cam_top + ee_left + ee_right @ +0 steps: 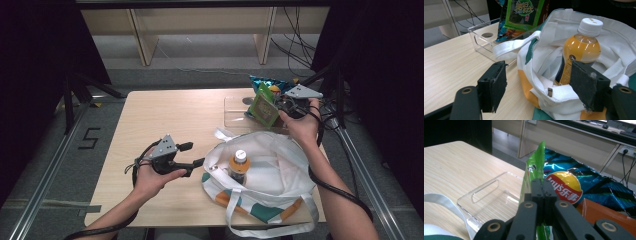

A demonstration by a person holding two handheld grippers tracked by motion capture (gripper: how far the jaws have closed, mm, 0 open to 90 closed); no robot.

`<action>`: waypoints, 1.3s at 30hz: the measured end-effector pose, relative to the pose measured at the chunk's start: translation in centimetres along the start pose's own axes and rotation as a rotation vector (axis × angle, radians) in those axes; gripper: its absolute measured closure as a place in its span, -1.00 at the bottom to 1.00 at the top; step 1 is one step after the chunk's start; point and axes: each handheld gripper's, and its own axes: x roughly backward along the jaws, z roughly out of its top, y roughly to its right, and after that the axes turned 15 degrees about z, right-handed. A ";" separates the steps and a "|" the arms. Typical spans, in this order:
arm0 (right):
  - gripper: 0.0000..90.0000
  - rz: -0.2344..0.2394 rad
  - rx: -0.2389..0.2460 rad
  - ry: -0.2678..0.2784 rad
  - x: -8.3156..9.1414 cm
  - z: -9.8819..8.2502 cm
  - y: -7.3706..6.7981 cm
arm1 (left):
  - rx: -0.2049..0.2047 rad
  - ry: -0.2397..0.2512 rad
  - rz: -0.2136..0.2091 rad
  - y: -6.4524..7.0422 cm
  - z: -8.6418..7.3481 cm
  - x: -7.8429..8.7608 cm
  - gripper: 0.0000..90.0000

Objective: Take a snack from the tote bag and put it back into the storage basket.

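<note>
— Far left on the wooden table (150,115)?
— Left gripper (195,155), held low in one hand, jaws wide apart, nothing between the pads, pointing at the white tote bag (270,165)

— And from the left gripper view?
— Rim of the bag just past the two black pads, not touching them. Orange drink bottle (579,52) standing upright inside the bag, white cap on top, seen right between the open jaws but farther off

— Next, moving right?
— Clear plastic tray (235,112) behind the bag, near the far edge of the table. Green snack bag (264,109) held up over the tray, tilted, just beside the tote's back rim

— Held by what?
— Right gripper (281,106), up at the far right, jaws pinched tight on the green snack bag's edge. In the right gripper view, thin green foil (534,167) sticking up between the closed pads

— Anything past it?
— Blue chip bag (584,182) lying right behind the green one, with a red and yellow round logo. Something orange (604,212) below it, too little seen to tell what
</note>
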 end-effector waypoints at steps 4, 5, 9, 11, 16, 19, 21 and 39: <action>1.00 -0.003 0.001 -0.007 0.0 -0.2 0.0 | -0.001 0.000 0.000 0.0 0.0 0.0 -0.35; 1.00 -0.001 0.003 -0.005 0.0 -0.2 0.1 | -0.001 0.000 0.000 0.0 0.0 0.0 -0.35; 1.00 -0.004 -0.002 -0.007 0.1 -0.4 0.1 | -0.001 0.000 0.000 0.0 0.0 0.0 -0.35; 1.00 -0.006 0.001 -0.012 0.2 -0.4 0.1 | -0.001 -0.001 0.000 0.0 0.0 0.0 -0.35; 1.00 -0.009 -0.003 -0.018 0.3 -0.7 0.0 | -0.001 0.000 0.001 0.0 0.0 0.0 -0.35; 1.00 -0.014 -0.008 -0.011 0.2 -0.9 0.0 | -0.001 -0.002 0.000 0.0 0.0 0.0 -0.35; 1.00 -0.006 -0.010 -0.022 0.2 -0.9 0.0 | -0.002 -0.002 0.000 0.0 0.0 0.0 -0.35; 1.00 -0.007 -0.005 -0.067 -0.1 -1.8 0.1 | 0.001 0.003 -0.008 0.0 -0.1 -0.1 -0.35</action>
